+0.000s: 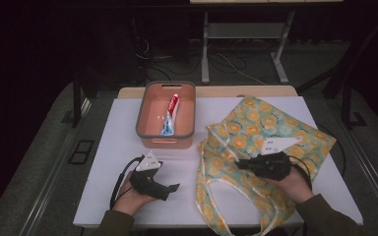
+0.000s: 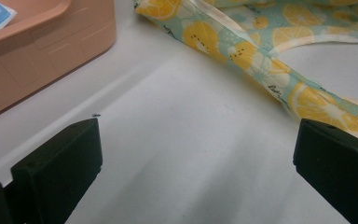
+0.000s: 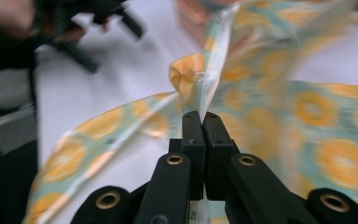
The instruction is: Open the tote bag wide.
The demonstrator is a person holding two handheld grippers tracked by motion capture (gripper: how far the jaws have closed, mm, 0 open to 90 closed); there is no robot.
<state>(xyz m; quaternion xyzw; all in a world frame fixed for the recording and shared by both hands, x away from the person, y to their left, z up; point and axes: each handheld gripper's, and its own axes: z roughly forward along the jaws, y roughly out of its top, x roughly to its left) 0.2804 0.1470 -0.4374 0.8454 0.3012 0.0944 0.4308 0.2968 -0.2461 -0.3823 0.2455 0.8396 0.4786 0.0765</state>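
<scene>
Orange-printed cloth of the tote bag (image 3: 205, 88) is pinched between the pressed-together jaws of the right gripper (image 3: 203, 122), the bag being spread on the table's (image 1: 108, 147) right side. That hand (image 1: 290, 184) is held low over it. Much is blurred. The left gripper (image 2: 193, 154) is spread wide nearby.

— Any lettering you can read from up there?

— No. My toothpaste tube (image 1: 171, 114) has red and blue print, too small to read (a blur). The bag (image 2: 242, 51) by my jaws shows tiny dark script, which I can't read either.
</scene>
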